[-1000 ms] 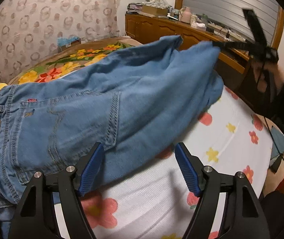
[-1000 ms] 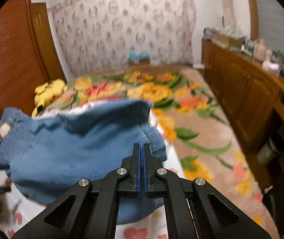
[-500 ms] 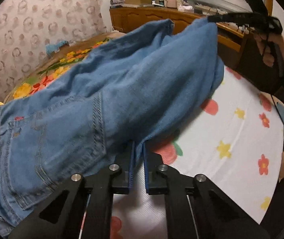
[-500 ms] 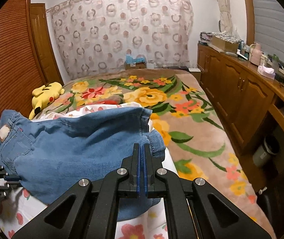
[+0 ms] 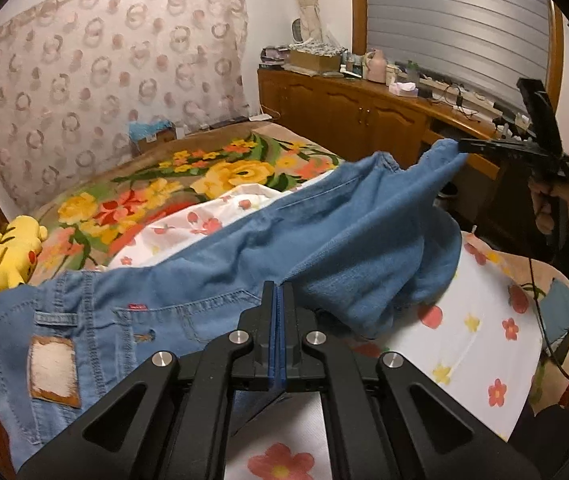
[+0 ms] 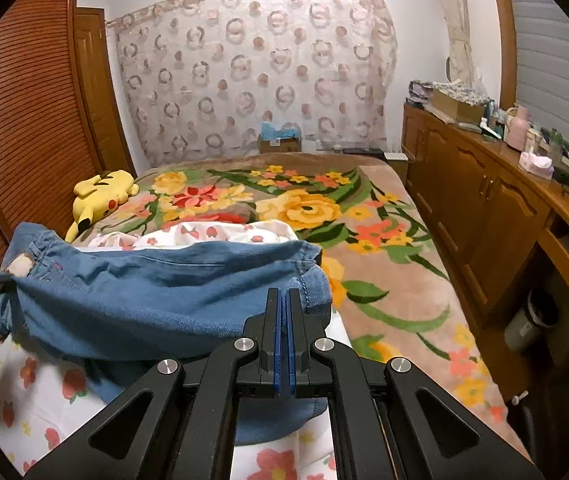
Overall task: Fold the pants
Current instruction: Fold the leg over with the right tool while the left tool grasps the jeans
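Blue jeans (image 5: 244, 264) hang lifted over a white flowered sheet (image 5: 472, 328), with a leather patch at the waistband on the left. My left gripper (image 5: 278, 292) is shut on the jeans' near edge by the back pocket. My right gripper (image 6: 284, 300) is shut on the hem end of the jeans (image 6: 164, 288). In the left wrist view the right gripper (image 5: 464, 148) holds the leg end raised at the far right. In the right wrist view the left gripper (image 6: 4, 284) shows at the far left by the waistband.
A bed with a flowered blanket (image 6: 324, 208) lies behind. A yellow plush toy (image 6: 100, 192) lies on it by the wooden louvred doors (image 6: 16, 120). A wooden sideboard (image 6: 484, 200) with clutter runs along the right. A patterned curtain (image 6: 252, 72) hangs at the back.
My left gripper went from open to shut on the jeans' near edge and has lifted it. The right gripper has stayed shut on the hem end and held it up.
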